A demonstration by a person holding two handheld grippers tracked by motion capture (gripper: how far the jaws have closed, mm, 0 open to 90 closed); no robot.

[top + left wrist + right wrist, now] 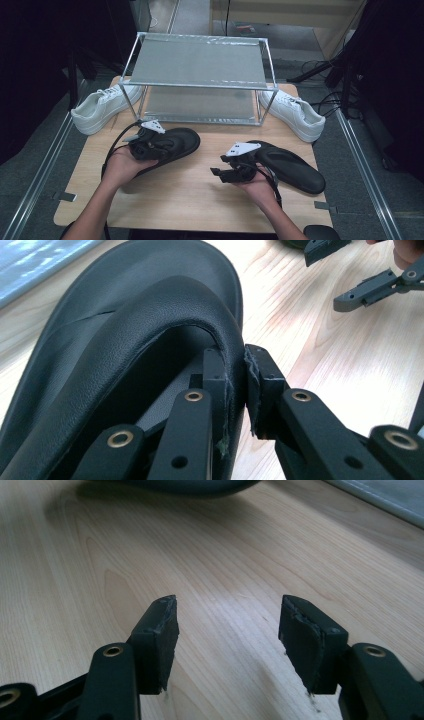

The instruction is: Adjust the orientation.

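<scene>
Pinching the strap of the black slipper (pixel 150 335) in my left gripper (pixel 146 141), just before the shoe rack (pixel 200 85), for lifting; right gripper (pixel 227 645) gapes wide, empty.

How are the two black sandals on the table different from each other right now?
The left black sandal is clamped by its strap between the left gripper jaws; the right black sandal lies free, with the open right gripper holding nothing beside it. The left sandal sits nearer the metal rack, the right one nearer the table's right edge. Both look like one matching pair.
</scene>
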